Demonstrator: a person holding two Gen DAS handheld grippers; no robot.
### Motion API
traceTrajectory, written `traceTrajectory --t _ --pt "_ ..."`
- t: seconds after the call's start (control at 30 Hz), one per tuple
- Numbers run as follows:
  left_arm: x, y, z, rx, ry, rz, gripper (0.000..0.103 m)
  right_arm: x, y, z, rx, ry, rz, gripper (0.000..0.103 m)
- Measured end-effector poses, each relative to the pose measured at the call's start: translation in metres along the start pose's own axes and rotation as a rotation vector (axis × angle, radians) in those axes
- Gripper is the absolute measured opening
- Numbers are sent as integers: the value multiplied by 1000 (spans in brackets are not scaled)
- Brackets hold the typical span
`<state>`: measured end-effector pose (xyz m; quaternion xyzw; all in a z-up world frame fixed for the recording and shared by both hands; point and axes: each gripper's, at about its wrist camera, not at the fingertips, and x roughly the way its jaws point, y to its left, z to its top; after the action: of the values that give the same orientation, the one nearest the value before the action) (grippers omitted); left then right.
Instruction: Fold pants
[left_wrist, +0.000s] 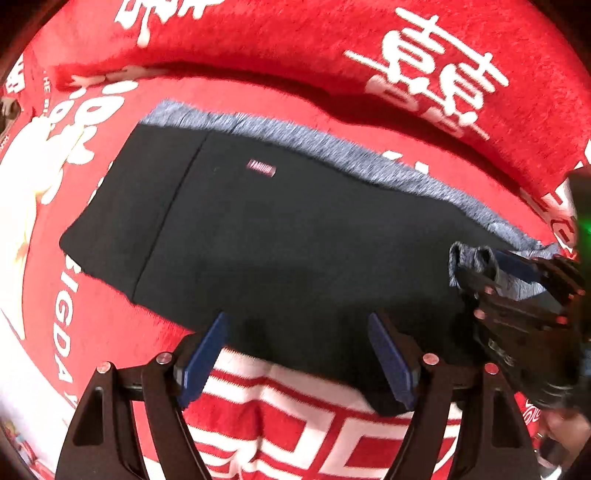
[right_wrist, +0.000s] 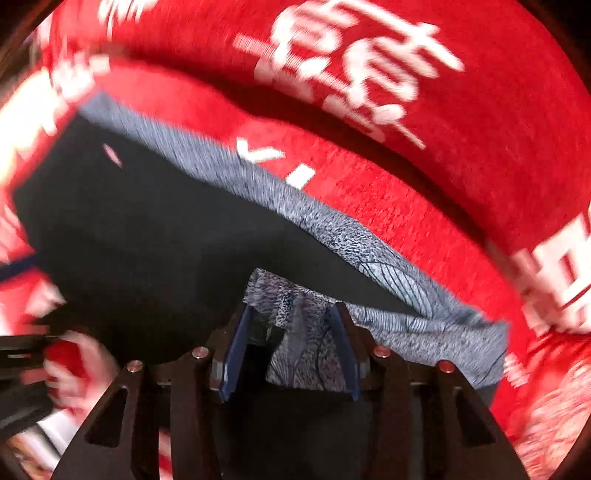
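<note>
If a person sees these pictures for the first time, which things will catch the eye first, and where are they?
First the bright red blanket with large white characters, which fills the scene under and behind everything. Next the black pants lying flat in the middle, with a grey lining showing along the far edge. Then the right claw, shut on a bunch of that grey fabric at the pants' right end, while the left claw stands open at the near edge.

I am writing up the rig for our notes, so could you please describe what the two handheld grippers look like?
Both match. The left gripper and right gripper each have black angular linkage arms with triangular cut-outs, joined by round silver pivot pins. Their jaws are lined with flat dark blue pads. From the left wrist view, the right gripper's black ribbed body shows a green light beside it. No cables, sleeves or readable markings show.
</note>
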<state>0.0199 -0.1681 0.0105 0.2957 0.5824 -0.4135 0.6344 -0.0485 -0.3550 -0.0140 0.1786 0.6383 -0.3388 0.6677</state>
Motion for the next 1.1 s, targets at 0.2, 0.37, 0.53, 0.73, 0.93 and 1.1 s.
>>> traceTrajectory --t 0.2,0.37,0.53,0.73,0.93,1.1 --pt "-4 2 -8 30 6 -33 79 -29 -52 -14 262 -120 163 11" --pt "-12 -7 -4 67 -14 -41 79 -38 -87 6 390 -179 240 11" --pt "-9 -17 3 98 -10 -50 79 -12 -56 18 383 -86 458 11" --pt "-7 -39 28 181 16 -198 79 -42 -85 -59 547 -178 671 28" --pt "22 -77 54 204 80 -278 79 -13 -128 -164 1046 -122 950 28" --pt "49 -99 49 240 114 -164 79 17 -133 -189 1259 -118 1018 32"
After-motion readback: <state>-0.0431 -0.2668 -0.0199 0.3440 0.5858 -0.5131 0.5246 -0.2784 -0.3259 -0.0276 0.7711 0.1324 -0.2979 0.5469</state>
